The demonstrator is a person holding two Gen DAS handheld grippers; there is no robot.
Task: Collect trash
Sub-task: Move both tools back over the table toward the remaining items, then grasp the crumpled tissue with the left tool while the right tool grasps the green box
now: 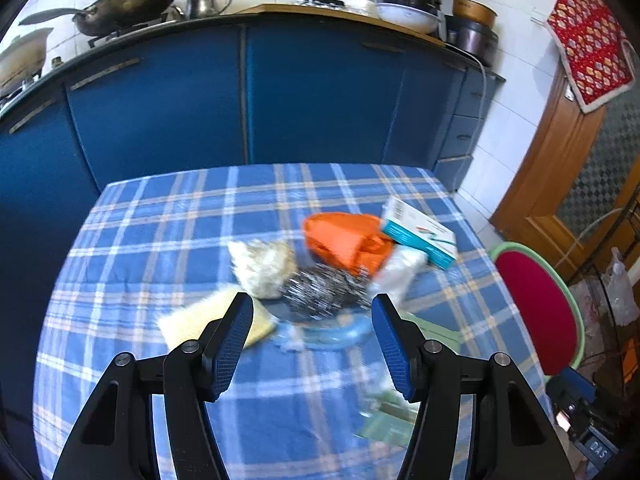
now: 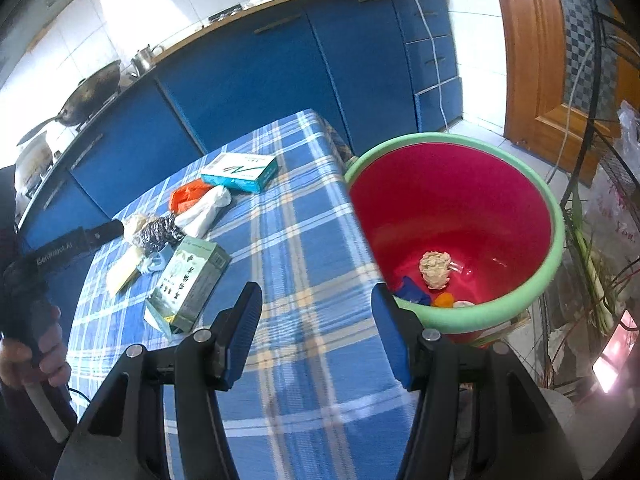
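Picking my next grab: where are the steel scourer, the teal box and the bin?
steel scourer [image 1: 320, 290], left wrist view, middle of the wad
teal box [image 2: 240, 172], right wrist view, top face
bin [image 2: 554, 216], right wrist view, green rim

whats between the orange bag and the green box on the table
In the right wrist view: a white wad and steel scourer between orange bag and green box.

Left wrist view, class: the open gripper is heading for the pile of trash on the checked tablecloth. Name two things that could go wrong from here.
1. The steel scourer, crumpled wrapper and orange bag lie touching, so the left gripper might snag two at once or push the heap apart.
2. The bucket stands beside the table edge, below its level; a piece released too early could land on the cloth or floor.
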